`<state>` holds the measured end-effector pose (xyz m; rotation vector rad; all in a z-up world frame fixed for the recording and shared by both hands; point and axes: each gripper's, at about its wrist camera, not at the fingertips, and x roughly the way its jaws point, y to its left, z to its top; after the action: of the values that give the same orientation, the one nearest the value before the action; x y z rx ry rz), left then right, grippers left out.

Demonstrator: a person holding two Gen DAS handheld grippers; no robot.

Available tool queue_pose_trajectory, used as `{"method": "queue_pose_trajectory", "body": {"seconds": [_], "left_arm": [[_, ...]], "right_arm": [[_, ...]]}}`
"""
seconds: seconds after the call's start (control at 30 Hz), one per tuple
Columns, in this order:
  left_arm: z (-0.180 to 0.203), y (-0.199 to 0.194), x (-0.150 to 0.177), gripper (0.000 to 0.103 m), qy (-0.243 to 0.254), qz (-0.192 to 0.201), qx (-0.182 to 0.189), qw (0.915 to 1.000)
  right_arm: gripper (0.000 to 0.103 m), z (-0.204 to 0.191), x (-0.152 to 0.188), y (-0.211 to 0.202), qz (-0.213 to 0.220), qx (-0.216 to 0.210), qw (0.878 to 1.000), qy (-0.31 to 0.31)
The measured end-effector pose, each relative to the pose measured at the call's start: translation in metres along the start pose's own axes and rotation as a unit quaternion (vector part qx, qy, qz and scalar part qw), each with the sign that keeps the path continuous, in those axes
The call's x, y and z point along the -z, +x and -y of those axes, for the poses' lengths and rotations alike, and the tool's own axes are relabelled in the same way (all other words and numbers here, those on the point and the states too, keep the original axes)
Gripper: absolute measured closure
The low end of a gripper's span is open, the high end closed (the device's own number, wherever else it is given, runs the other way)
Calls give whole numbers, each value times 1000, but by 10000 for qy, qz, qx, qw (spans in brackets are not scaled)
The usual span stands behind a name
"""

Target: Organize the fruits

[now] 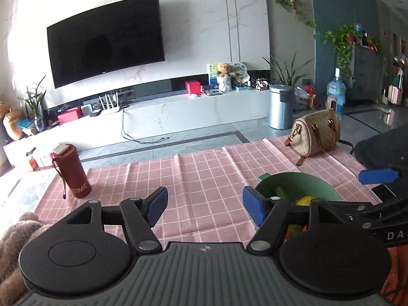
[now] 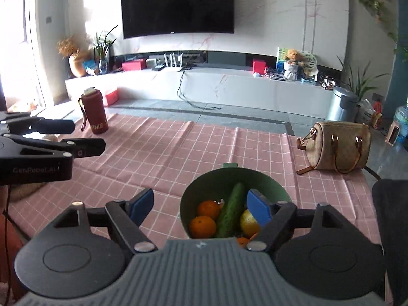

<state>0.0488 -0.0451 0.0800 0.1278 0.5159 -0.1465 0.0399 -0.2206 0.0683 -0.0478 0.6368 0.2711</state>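
A green bowl (image 2: 267, 178) stands on the pink checked tablecloth (image 2: 165, 158). It holds two oranges (image 2: 207, 209), a cucumber (image 2: 230, 214) and a yellow fruit (image 2: 248, 223). My right gripper (image 2: 200, 201) hovers open just above the bowl's near side, with nothing between its blue pads (image 2: 257, 206). My left gripper (image 1: 204, 199) is open too and empty, over bare cloth to the left of the bowl (image 1: 293, 181). In the right wrist view it shows as a black left gripper (image 2: 84, 136) at the left edge. Much of the fruit is hidden in the left wrist view.
A dark red bottle (image 1: 72, 170) stands at the table's far left corner. A beige handbag (image 1: 316, 132) lies at the far right. A phone (image 1: 385, 191) and a dark cloth (image 1: 382, 148) are at the right edge. Something brown and furry (image 1: 15, 229) is at the near left.
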Motion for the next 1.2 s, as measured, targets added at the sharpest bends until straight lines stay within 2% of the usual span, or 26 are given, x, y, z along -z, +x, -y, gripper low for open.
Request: {"method": "queue_pose_trajectory", "body": {"seconds": [0.13,0.23,0.33,0.47,0.6,0.83,1.2], "left_arm": [[-1,-6,25,18,-18,70,-313,9995],[1,2,43,18,-4,-233,-349,9991],[0,8,62,18,-89,-479,-355,9982],[5,15,80,18,-21,-774,-413,9961],[9,19,87,18,-29,-1044,-343,9939],[4,23,93,18,-183,-1242,-348,9915],[3,20,91,18,-239,-1284,-336,9909]], "right_arm": [[19,-11,28,-12,367,307,9981,380],[19,-21,50,-10,411,673,9956,516],[18,-26,67,-1,294,860,9939,627],[18,-25,85,7,72,906,9912,963],[18,-26,92,9,76,923,9910,971],[17,-23,95,14,50,863,9908,1036],[16,-21,95,13,95,814,9910,1063]]}}
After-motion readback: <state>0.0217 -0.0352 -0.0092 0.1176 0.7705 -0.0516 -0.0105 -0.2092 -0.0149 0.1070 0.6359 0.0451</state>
